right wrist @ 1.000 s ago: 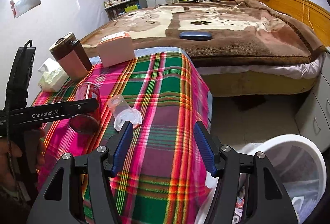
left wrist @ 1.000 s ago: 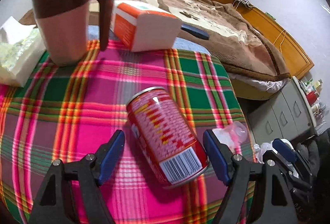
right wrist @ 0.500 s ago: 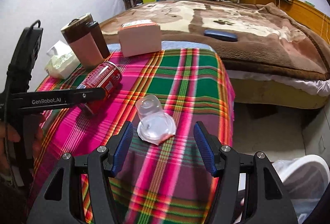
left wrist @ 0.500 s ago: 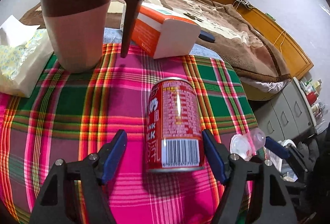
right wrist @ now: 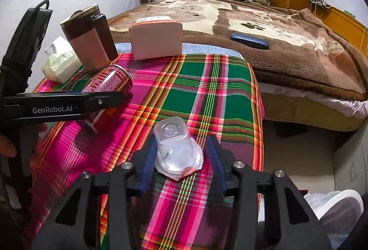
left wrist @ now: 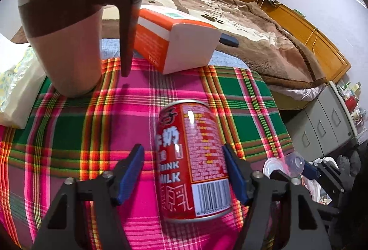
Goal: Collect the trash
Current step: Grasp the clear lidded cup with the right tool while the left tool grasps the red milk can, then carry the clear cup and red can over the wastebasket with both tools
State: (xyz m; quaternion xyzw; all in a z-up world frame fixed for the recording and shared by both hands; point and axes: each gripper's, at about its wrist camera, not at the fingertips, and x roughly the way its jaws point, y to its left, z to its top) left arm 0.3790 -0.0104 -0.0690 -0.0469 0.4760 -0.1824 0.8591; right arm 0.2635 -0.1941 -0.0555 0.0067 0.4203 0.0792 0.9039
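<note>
You have 2 pieces of trash bracketed but neither lifted, so the collecting is only starting. Your left gripper (left wrist: 182, 168) is wide open around the red can (left wrist: 192, 162), which lies on its side on the plaid tablecloth (left wrist: 69, 135), nearer the right finger. Your right gripper (right wrist: 180, 159) is open around the clear plastic cup (right wrist: 176, 150), pads beside its rim. The white bin (right wrist: 340, 211) waits below the table's edge.
</note>
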